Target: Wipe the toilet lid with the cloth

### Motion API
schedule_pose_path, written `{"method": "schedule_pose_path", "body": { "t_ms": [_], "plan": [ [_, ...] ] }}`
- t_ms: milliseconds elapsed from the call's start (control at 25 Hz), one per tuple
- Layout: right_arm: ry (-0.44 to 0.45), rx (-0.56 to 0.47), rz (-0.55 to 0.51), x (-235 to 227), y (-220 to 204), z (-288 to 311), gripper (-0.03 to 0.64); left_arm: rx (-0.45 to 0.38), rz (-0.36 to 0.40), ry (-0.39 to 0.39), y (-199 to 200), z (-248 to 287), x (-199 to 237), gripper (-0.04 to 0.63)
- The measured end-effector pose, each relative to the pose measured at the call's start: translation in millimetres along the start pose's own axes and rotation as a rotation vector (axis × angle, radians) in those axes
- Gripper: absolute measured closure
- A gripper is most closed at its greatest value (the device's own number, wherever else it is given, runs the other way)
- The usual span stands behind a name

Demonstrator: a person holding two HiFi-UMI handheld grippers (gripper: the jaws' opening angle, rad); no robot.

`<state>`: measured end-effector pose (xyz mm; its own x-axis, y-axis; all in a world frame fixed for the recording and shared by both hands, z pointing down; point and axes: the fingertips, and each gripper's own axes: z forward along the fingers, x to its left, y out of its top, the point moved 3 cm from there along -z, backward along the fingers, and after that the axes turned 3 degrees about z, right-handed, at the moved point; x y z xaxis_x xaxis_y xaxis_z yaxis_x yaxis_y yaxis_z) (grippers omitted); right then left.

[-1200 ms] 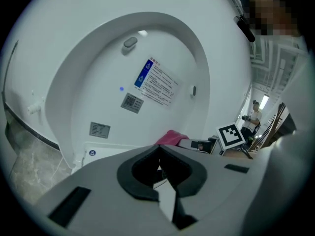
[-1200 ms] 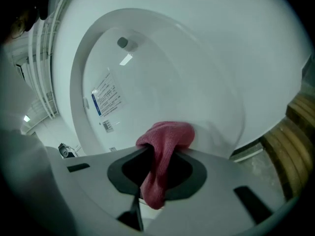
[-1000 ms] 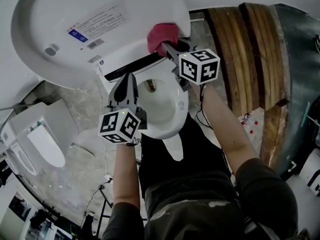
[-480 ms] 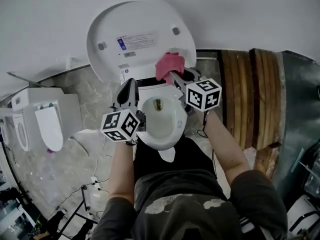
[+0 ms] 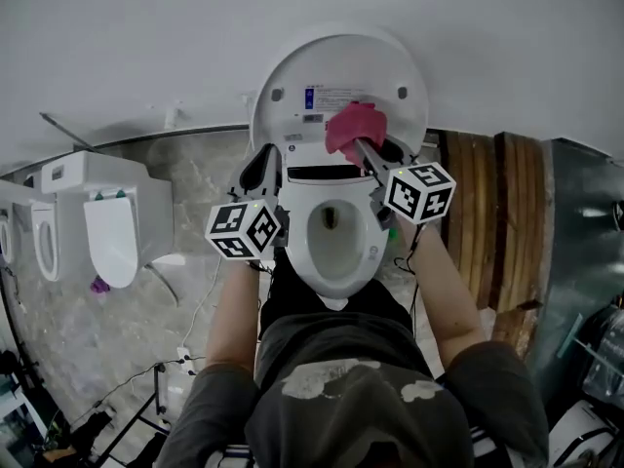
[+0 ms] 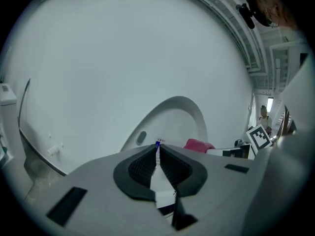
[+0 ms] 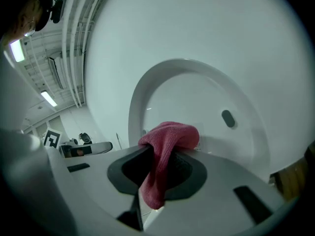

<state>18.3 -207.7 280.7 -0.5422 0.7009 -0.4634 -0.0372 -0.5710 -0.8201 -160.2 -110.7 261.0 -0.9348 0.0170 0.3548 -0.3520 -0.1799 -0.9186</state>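
The white toilet lid (image 5: 336, 76) stands raised against the wall, its inner face with a printed label turned toward me. My right gripper (image 5: 359, 144) is shut on a pink cloth (image 5: 353, 125), which is bunched in front of the lid's lower right part; contact cannot be told. In the right gripper view the cloth (image 7: 165, 146) hangs down between the jaws before the lid (image 7: 197, 97). My left gripper (image 5: 268, 162) is shut and empty beside the lid's lower left edge. In the left gripper view its jaws (image 6: 157, 145) meet, with the lid (image 6: 182, 114) and the cloth (image 6: 199, 145) beyond.
Below the lid is the open toilet seat and bowl (image 5: 369, 247). A second white toilet (image 5: 112, 227) stands to the left. Wooden planks (image 5: 487, 213) lie to the right. Cables run over the stone floor (image 5: 200, 310). A person (image 6: 265, 116) stands far off.
Both grippers have risen toward the lid. The pink cloth has moved up with the right gripper, from the hinge area onto the lid's lower right face. My head view has swung level with the lid.
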Motion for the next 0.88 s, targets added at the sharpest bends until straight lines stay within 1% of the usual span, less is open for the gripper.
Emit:
{"method": "schedule_pose_path", "body": {
  "t_ms": [120,320,440,560,680,880],
  "plan": [
    [-0.053,-0.035,0.027,15.3,5.9,9.8,0.552,0.019,0.013,-0.047,14.7,-1.1,30.5,0.586],
    [-0.136,-0.052,0.078,29.3,-2.5,25.6,0.552,0.049,0.024,-0.195,26.1,5.9,61.9,0.581],
    [-0.188,-0.069,0.093,39.5,-6.1,29.7,0.551,0.082,0.031,-0.303,25.3,17.5,67.8,0.482],
    [-0.236,-0.069,0.107,42.8,-16.5,31.5,0.551,0.111,0.075,-0.385,22.7,37.6,70.9,0.424],
    [-0.274,-0.041,0.098,45.2,-28.0,28.5,0.551,0.122,0.111,-0.442,19.8,57.4,73.3,0.379],
    [-0.33,-0.027,0.112,45.9,-42.2,15.4,0.551,0.147,0.133,-0.51,18.8,87.1,72.7,0.297]
  ]
}}
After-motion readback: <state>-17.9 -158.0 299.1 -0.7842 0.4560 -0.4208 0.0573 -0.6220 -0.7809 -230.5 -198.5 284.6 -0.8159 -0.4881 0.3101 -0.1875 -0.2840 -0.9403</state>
